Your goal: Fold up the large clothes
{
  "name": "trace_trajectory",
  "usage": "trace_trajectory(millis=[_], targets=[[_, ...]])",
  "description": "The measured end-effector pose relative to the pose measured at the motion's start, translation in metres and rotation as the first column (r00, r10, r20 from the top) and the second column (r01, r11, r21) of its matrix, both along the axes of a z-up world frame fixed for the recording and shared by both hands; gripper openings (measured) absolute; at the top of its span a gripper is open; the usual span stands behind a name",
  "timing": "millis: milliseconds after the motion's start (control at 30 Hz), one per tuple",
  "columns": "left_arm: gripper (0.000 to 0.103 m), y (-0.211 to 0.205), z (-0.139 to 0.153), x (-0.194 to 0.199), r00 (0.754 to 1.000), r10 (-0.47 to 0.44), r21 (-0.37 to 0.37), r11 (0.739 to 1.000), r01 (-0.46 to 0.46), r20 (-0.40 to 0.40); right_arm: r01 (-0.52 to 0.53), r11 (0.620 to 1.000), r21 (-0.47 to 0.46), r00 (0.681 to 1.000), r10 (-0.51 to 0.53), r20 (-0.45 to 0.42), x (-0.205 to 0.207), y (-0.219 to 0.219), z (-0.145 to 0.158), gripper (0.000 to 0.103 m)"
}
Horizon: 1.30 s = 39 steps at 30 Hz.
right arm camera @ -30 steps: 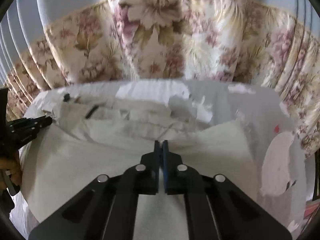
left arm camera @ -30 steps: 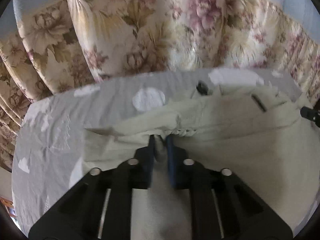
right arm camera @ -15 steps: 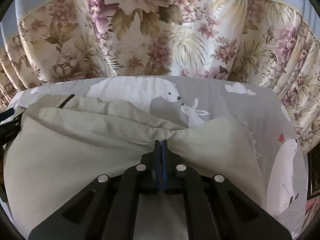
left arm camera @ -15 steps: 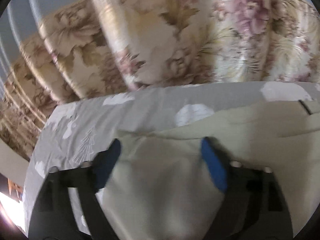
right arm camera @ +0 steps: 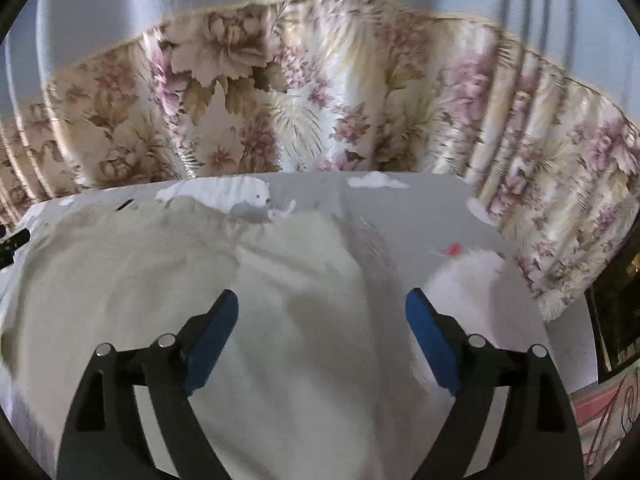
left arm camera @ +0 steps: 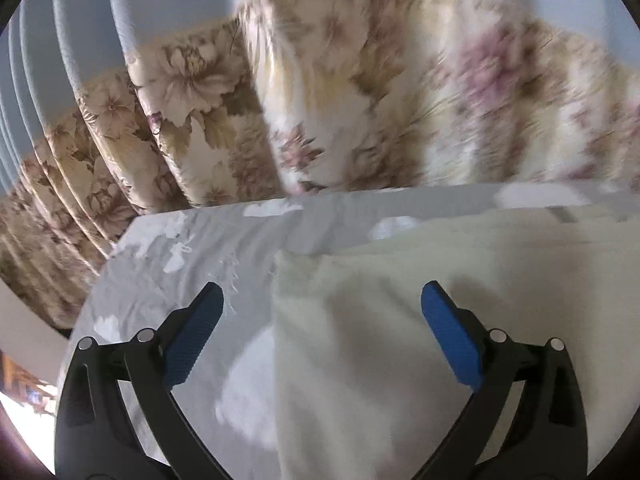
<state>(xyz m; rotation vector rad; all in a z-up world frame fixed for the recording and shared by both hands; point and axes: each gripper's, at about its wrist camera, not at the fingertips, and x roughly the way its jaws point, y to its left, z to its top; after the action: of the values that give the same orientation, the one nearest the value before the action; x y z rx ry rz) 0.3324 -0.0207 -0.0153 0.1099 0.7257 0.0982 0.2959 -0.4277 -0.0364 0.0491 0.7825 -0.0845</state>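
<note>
Cream garment (left arm camera: 420,320) lying below both tongs, left tongs (left arm camera: 320,304) and right tongs (right arm camera: 322,308) just released

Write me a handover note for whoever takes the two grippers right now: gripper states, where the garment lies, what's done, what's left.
Left gripper: open, jaws just opened, nothing gripped; its left edge lies below.
Right gripper: open, jaws just opened, nothing gripped.
Pale cream fabric garment: released, lying on the grey animal-print bedsheet, in front of the floral curtain.
Done: a fold looks laid down and let go.
Left: probably smooth it and fold again; the final size cannot be judged from here.
</note>
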Motion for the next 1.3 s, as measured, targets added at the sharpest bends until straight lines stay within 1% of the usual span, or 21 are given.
trace_trajectory(millis=[33, 100, 200, 300, 433, 533, 567, 600, 667, 700, 733, 900, 933, 967, 1000, 1033, 1067, 1133, 1167, 1233, 1300], targets=[[0.1, -0.005, 0.006, -0.013, 0.999, -0.033, -0.022, 0.999, 0.033, 0.015, 0.0, 1.0, 0.009, 1.0, 0.0, 0.001, -0.011, -0.006, 0.002, 0.086], [0.1, -0.025, 0.017, -0.042, 0.996, -0.083, -0.02, 0.996, 0.084, 0.044, 0.012, 1.0, 0.015, 1.0, -0.012, -0.005, -0.033, -0.021, 0.001, 0.086], [0.1, -0.055, 0.024, -0.063, 0.99, -0.133, -0.072, 0.988, 0.136, 0.044, 0.033, 0.999, 0.018, 0.999, -0.032, -0.044, -0.047, -0.04, -0.014, 0.087], [0.1, -0.091, 0.023, -0.063, 0.987, -0.158, -0.063, 0.985, 0.159, 0.025, 0.029, 0.997, 0.071, 0.999, -0.026, -0.045, -0.048, -0.045, -0.022, 0.087], [0.1, -0.135, 0.013, -0.052, 0.982, -0.186, -0.078, 0.98, 0.184, -0.016, 0.022, 0.998, 0.065, 0.999, -0.019, -0.047, -0.036, -0.035, -0.032, 0.087], [0.1, -0.162, -0.005, -0.039, 0.979, -0.196, 0.001, 0.981, 0.196, -0.059, 0.035, 0.998, 0.05, 0.997, -0.031, -0.07, -0.026, -0.03, -0.041, 0.087], [0.1, -0.167, -0.017, -0.033, 0.978, -0.188, 0.043, 0.98, 0.193, -0.092, 0.039, 0.998, 0.051, 0.996, -0.034, -0.086, -0.021, -0.028, -0.046, 0.087], [0.1, -0.164, -0.026, -0.028, 0.977, -0.18, 0.061, 0.98, 0.188, -0.112, 0.029, 0.998, 0.054, 0.995, -0.023, -0.098, -0.017, -0.024, -0.049, 0.087], [0.1, -0.151, -0.042, -0.021, 0.977, -0.16, 0.044, 0.985, 0.168, -0.143, -0.001, 0.998, 0.055, 0.995, 0.006, -0.098, -0.014, -0.015, -0.051, 0.087], [0.1, -0.142, -0.047, -0.021, 0.979, -0.148, 0.027, 0.988, 0.153, -0.141, -0.01, 0.999, 0.046, 0.996, 0.014, -0.094, -0.012, -0.01, -0.051, 0.087], [0.1, -0.137, -0.049, -0.021, 0.981, -0.138, 0.032, 0.989, 0.144, -0.136, -0.016, 0.999, 0.044, 0.996, 0.02, -0.092, -0.01, -0.007, -0.051, 0.087], [0.1, -0.13, -0.061, -0.026, 0.983, -0.139, 0.034, 0.989, 0.144, -0.121, -0.041, 0.99, 0.134, 0.992, 0.056, -0.112, -0.002, -0.004, -0.061, 0.085], [0.1, -0.13, -0.061, -0.025, 0.984, -0.137, 0.035, 0.989, 0.142, -0.118, -0.047, 0.988, 0.146, 0.991, 0.064, -0.115, -0.001, -0.003, -0.063, 0.079], [0.1, -0.131, -0.061, -0.025, 0.984, -0.132, 0.035, 0.99, 0.137, -0.116, -0.063, 0.983, 0.174, 0.989, 0.085, -0.121, 0.0, -0.003, -0.066, 0.075], [0.1, -0.132, -0.061, -0.026, 0.985, -0.129, 0.033, 0.991, 0.133, -0.115, -0.069, 0.982, 0.178, 0.989, 0.091, -0.118, 0.001, -0.002, -0.066, 0.071], [0.1, -0.132, -0.061, -0.026, 0.985, -0.126, 0.026, 0.991, 0.129, -0.115, -0.082, 0.98, 0.182, 0.987, 0.105, -0.118, 0.001, -0.001, -0.065, 0.054], [0.1, -0.132, -0.059, -0.026, 0.986, -0.126, 0.015, 0.992, 0.128, -0.114, -0.111, 0.974, 0.2, 0.983, 0.138, -0.125, 0.002, 0.003, -0.064, 0.043], [0.1, -0.133, -0.054, -0.025, 0.985, -0.128, -0.01, 0.992, 0.127, -0.112, -0.106, 0.979, 0.173, 0.983, 0.129, -0.13, 0.002, 0.007, -0.059, 0.031], [0.1, -0.133, -0.049, -0.027, 0.985, -0.139, -0.041, 0.99, 0.136, -0.101, -0.1, 0.98, 0.174, 0.983, 0.124, -0.134, 0.002, 0.007, -0.058, 0.024], [0.1, -0.136, -0.044, -0.03, 0.983, -0.162, -0.063, 0.986, 0.157, -0.09, -0.08, 0.975, 0.206, 0.985, 0.109, -0.131, 0.002, 0.003, -0.055, 0.015], [0.1, -0.146, -0.041, -0.031, 0.976, -0.197, -0.047, 0.98, 0.193, -0.089, -0.059, 0.967, 0.246, 0.988, 0.092, -0.124, 0.002, -0.005, -0.048, 0.01]])
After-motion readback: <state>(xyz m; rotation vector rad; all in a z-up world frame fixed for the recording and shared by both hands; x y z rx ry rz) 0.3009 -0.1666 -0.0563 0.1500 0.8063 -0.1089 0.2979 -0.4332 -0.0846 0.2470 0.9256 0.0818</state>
